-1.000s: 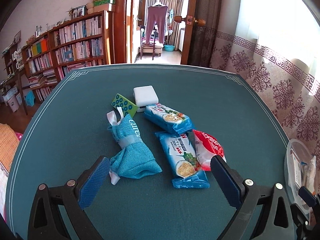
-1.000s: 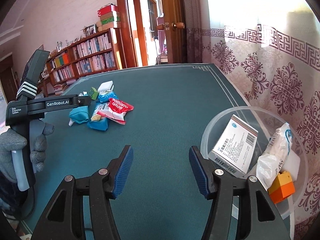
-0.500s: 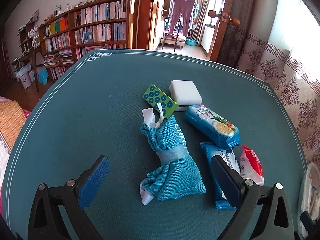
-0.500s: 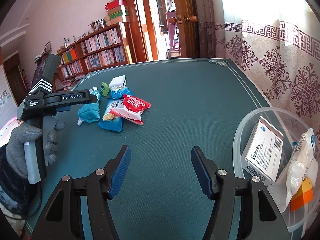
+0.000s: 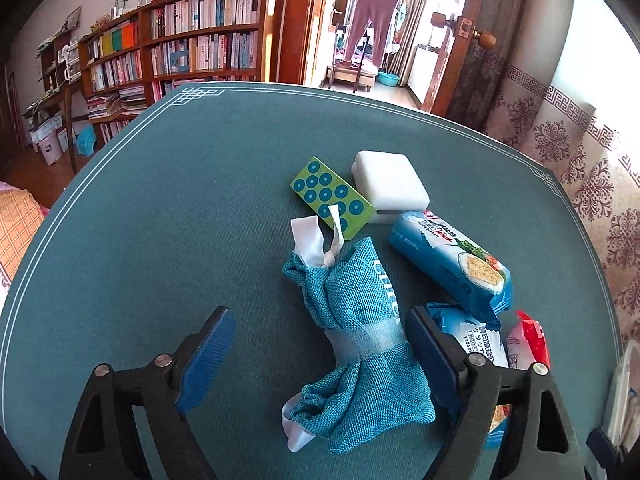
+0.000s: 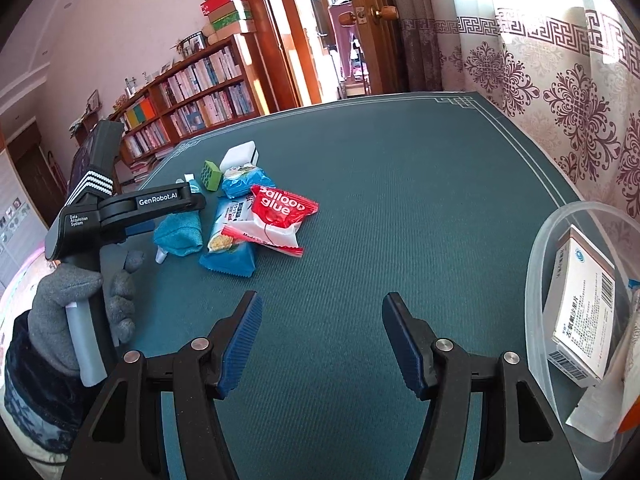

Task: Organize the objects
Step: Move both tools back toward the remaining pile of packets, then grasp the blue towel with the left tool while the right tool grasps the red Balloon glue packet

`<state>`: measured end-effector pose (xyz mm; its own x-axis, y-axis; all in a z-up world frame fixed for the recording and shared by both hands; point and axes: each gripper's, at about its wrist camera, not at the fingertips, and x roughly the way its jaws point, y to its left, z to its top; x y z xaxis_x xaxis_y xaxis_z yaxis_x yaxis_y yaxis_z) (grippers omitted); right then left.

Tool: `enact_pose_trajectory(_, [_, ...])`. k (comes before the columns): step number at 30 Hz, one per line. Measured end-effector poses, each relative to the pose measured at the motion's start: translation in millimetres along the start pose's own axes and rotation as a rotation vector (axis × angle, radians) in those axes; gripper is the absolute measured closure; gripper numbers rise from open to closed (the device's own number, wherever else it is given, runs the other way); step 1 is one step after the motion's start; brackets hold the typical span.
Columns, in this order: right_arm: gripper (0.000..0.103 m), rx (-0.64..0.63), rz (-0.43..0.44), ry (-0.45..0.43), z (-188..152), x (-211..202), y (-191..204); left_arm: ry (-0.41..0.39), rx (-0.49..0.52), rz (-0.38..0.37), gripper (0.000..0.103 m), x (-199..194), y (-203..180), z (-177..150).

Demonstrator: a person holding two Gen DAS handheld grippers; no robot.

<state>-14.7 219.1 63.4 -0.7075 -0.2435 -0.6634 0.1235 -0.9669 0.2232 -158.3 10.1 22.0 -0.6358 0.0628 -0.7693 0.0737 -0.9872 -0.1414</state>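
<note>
A blue knit pouch (image 5: 356, 336) with a white ribbon lies on the green table (image 5: 160, 240). My left gripper (image 5: 316, 344) is open and straddles the pouch's lower half, with its right finger against the pouch. Around it lie a green dotted box (image 5: 332, 196), a white box (image 5: 390, 180), two blue cracker packets (image 5: 452, 264) and a red "balloon glue" packet (image 6: 280, 216). My right gripper (image 6: 322, 344) is open and empty over bare table. The pouch (image 6: 178, 232) and the left gripper body (image 6: 132, 208) show in the right wrist view.
A clear plastic tub (image 6: 548, 264) at the right table edge holds a white medicine box (image 6: 584, 308) and other small items. A patterned curtain (image 6: 560, 80) hangs behind the table. Bookshelves (image 5: 180, 56) and a doorway stand beyond the far edge.
My left gripper moved forward and left until its fingers straddle the blue pouch. My right gripper drifted left, so the tub slid toward the right edge of its view.
</note>
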Motion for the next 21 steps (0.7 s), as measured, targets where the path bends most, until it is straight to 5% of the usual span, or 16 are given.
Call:
enact_pose_trajectory(9, [0.039,0.049,0.046,0.017,19,20,5,-0.003,0.058,-0.099,0.055,-7,-9,-2])
enact_pose_trajectory(21, [0.039,0.071,0.064,0.033,46,56,15,-0.021,0.057,-0.141,0.057,-24,-8,-1])
